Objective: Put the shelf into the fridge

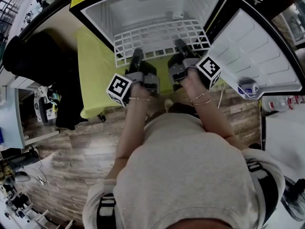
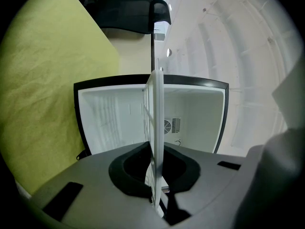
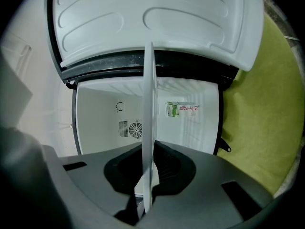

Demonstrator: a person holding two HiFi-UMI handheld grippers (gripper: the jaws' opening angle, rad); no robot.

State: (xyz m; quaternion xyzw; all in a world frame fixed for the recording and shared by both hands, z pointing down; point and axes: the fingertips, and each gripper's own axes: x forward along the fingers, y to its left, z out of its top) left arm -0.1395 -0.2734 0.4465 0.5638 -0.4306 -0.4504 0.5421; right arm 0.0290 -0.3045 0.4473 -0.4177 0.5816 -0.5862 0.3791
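A white wire shelf (image 1: 159,38) is held level at the mouth of the open white fridge (image 1: 119,8), its far edge just inside. My left gripper (image 1: 137,56) is shut on the shelf's near edge at left, and my right gripper (image 1: 182,46) is shut on that edge at right. In the left gripper view the shelf (image 2: 155,128) shows edge-on, running between the jaws of the left gripper (image 2: 156,194) toward the fridge's back wall (image 2: 190,123). The right gripper view gives the same edge-on shelf (image 3: 149,128) clamped in the right gripper (image 3: 145,194).
The fridge door (image 1: 257,51) stands open at the right, with a small item (image 1: 248,88) in its lower pocket. A yellow-green cloth (image 1: 95,66) covers the surface left of the fridge. A black chair (image 1: 38,56) stands farther left. A label (image 3: 181,109) sits inside the fridge.
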